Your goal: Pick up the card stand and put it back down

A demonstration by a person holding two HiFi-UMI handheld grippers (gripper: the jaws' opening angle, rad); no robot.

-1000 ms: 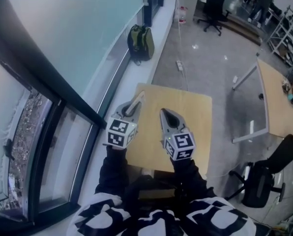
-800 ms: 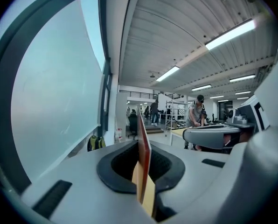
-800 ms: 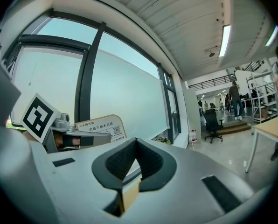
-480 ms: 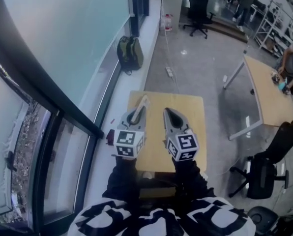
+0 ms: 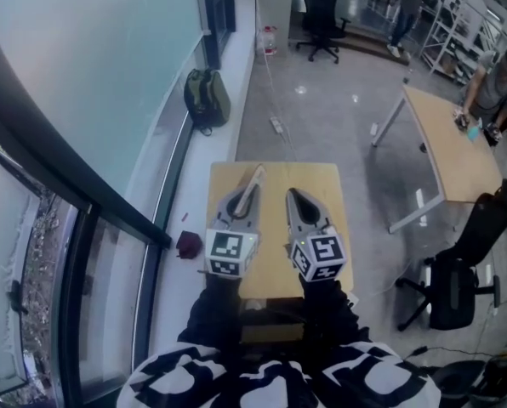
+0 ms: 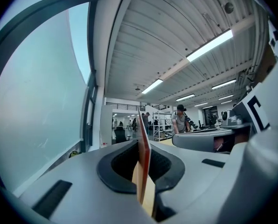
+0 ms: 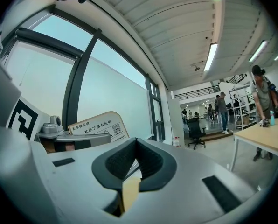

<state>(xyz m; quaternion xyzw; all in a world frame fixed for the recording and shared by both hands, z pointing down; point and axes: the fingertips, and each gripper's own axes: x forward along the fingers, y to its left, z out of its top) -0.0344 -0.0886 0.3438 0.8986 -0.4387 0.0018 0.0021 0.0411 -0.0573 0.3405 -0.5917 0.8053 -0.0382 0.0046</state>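
Observation:
The card stand (image 5: 254, 182) is a thin wood-coloured card with print and a QR code. It sticks forward out of my left gripper (image 5: 246, 195), which is shut on its lower end above the small wooden table (image 5: 321, 185). In the left gripper view the card stand (image 6: 143, 146) shows edge-on, pinched between the pads. The right gripper view shows the card stand (image 7: 97, 123) face-on at the left. My right gripper (image 5: 295, 196) hovers beside the left one, shut and empty; in its own view the right gripper (image 7: 136, 143) has its tips together.
A large window and sill run along the left, with a dark red object (image 5: 188, 244) on the sill. A green backpack (image 5: 205, 98) leans by the window. To the right stand a second table (image 5: 447, 143) and an office chair (image 5: 456, 275). People stand far back.
The head view has shifted, so the table and both grippers sit lower and more centred in the frame. The card stand stays in the left gripper. The right gripper stays shut.

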